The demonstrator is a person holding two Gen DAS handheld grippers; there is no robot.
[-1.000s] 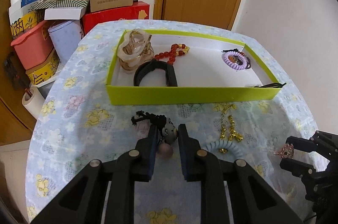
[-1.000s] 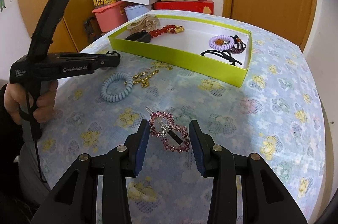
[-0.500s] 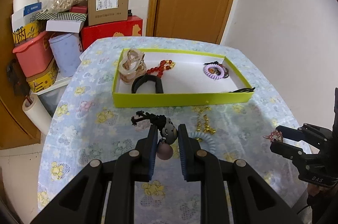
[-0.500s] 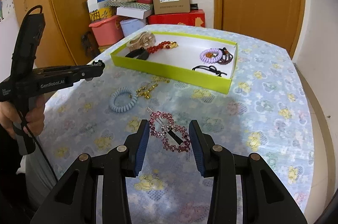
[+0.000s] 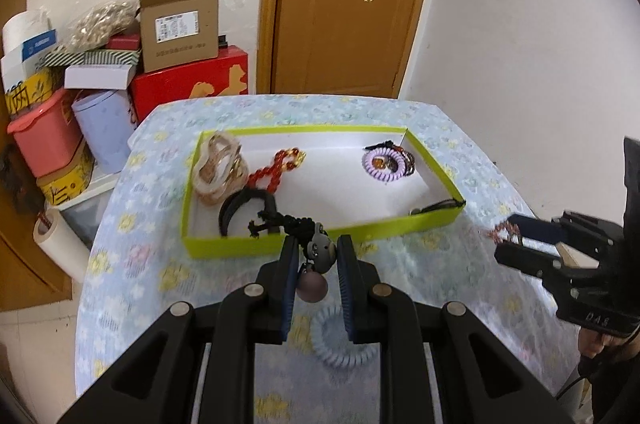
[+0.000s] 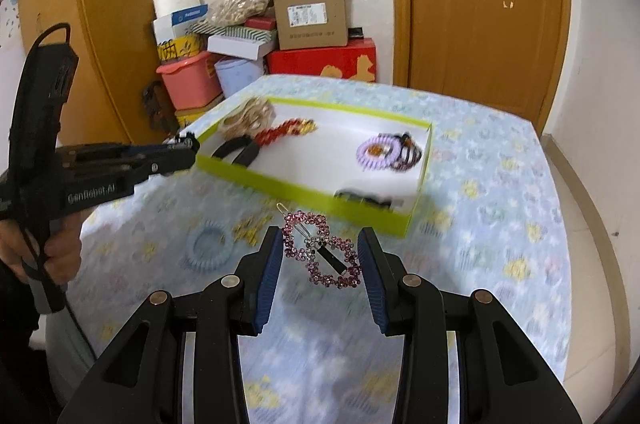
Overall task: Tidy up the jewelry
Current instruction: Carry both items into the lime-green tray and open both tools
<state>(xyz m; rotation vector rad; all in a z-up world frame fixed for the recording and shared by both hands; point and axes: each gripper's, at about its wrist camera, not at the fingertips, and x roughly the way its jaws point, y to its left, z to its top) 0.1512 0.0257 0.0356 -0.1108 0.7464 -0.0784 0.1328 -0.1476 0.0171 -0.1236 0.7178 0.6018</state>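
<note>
My left gripper [image 5: 317, 256] is shut on a black corded charm [image 5: 316, 254] with a grey face and a brown bead, held above the flowered table near the front wall of the lime-green tray [image 5: 320, 242]. My right gripper [image 6: 320, 256] is shut on a pink rhinestone hair clip [image 6: 320, 250], held above the table in front of the tray [image 6: 368, 220]. The tray holds bangles [image 5: 218, 169], a red bead string [image 5: 276, 169], a black band [image 5: 244, 205] and a purple coil tie [image 5: 382, 165]. A blue coil tie [image 5: 344, 338] and gold chain [image 6: 250, 228] lie on the table.
Stacked boxes, a pink tub [image 5: 48, 135] and a paper roll [image 5: 60, 248] stand beyond the table's far-left edge. A wooden door [image 5: 348, 11] is behind the table. The right gripper shows at the right of the left wrist view [image 5: 532, 244]; the left gripper shows at the left of the right wrist view [image 6: 120, 163].
Both grippers have risen and moved toward the tray, each still holding its piece. The table and tray now look smaller and lower in both views.
</note>
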